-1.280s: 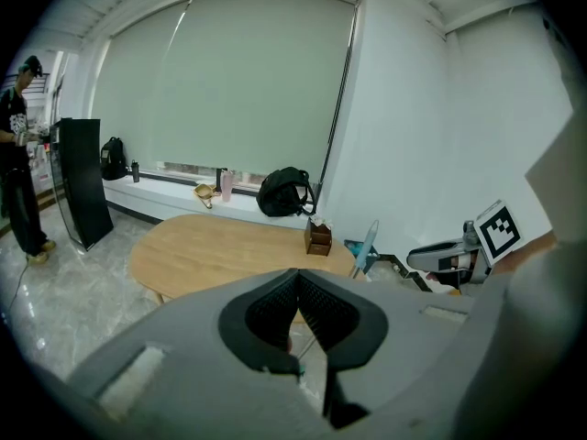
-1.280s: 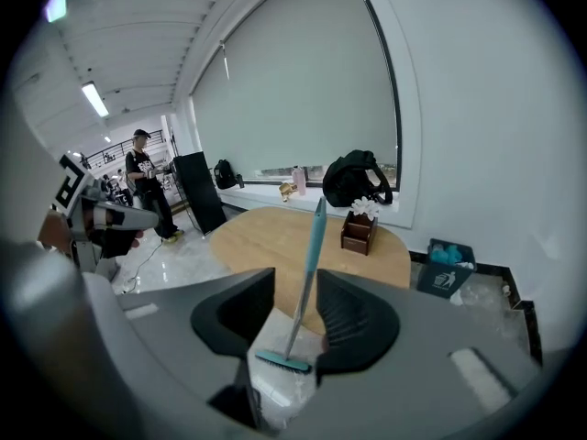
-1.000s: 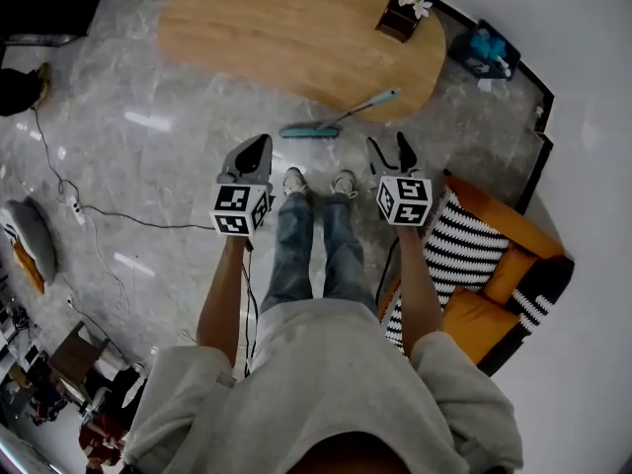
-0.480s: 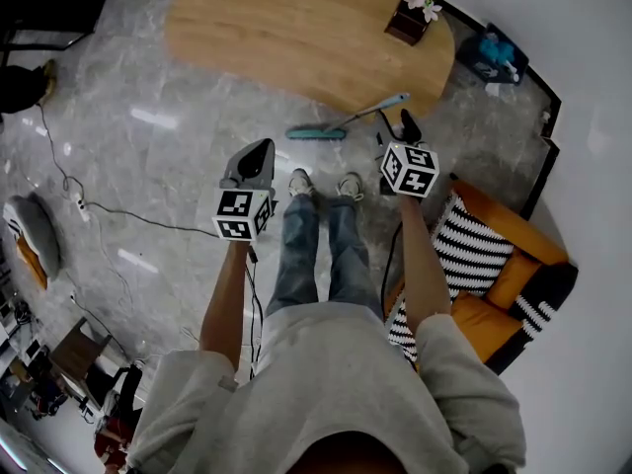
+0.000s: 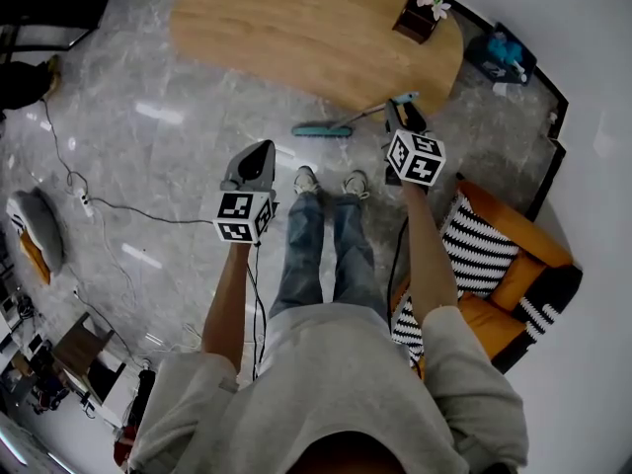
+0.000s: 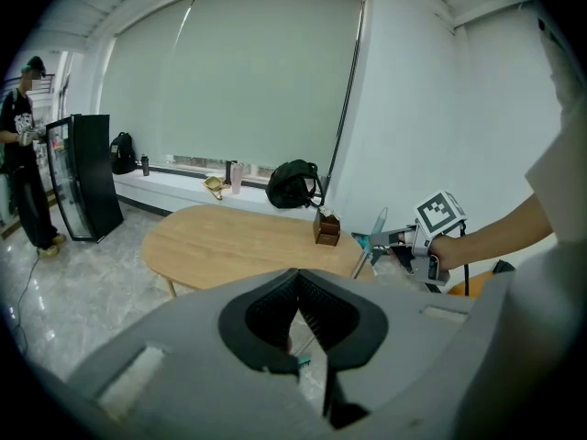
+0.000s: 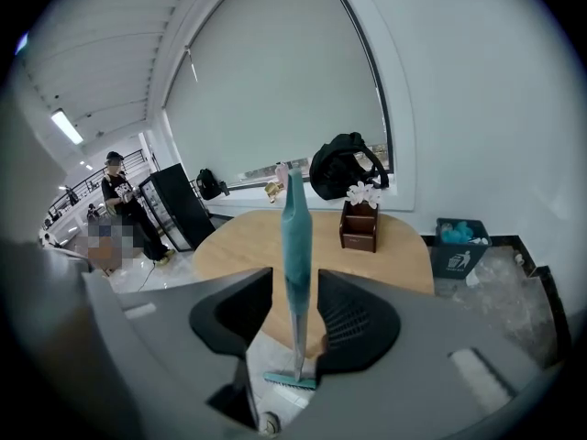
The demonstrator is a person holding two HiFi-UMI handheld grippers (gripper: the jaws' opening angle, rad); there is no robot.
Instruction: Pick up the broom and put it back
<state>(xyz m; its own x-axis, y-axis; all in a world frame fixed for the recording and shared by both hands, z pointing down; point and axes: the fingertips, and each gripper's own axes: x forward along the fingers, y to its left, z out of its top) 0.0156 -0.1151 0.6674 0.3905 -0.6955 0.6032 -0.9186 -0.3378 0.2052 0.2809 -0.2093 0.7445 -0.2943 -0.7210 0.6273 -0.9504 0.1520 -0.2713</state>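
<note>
A teal broom (image 5: 341,124) leans against the wooden table (image 5: 296,28), brush head on the floor. Its handle top reaches my right gripper (image 5: 403,113). In the right gripper view the broom handle (image 7: 295,227) stands upright between the jaws of the right gripper (image 7: 295,275). These jaws have just been closing, and a thin gap still shows on each side of the handle. My left gripper (image 5: 259,152) hangs over the floor left of the person's legs, its jaws (image 6: 295,282) shut and empty. The left gripper view shows the broom (image 6: 376,232) and the right gripper (image 6: 396,238) at its handle.
A brown flower box (image 5: 420,18) sits on the table's right end. A bin (image 5: 499,52) stands in the corner. An orange sofa (image 5: 513,265) with a striped cushion (image 5: 469,245) is to the right. A cable (image 5: 128,210) crosses the floor on the left.
My right gripper has moved forward to the top of the broom handle, and its jaws have narrowed around it. The left gripper has stayed put.
</note>
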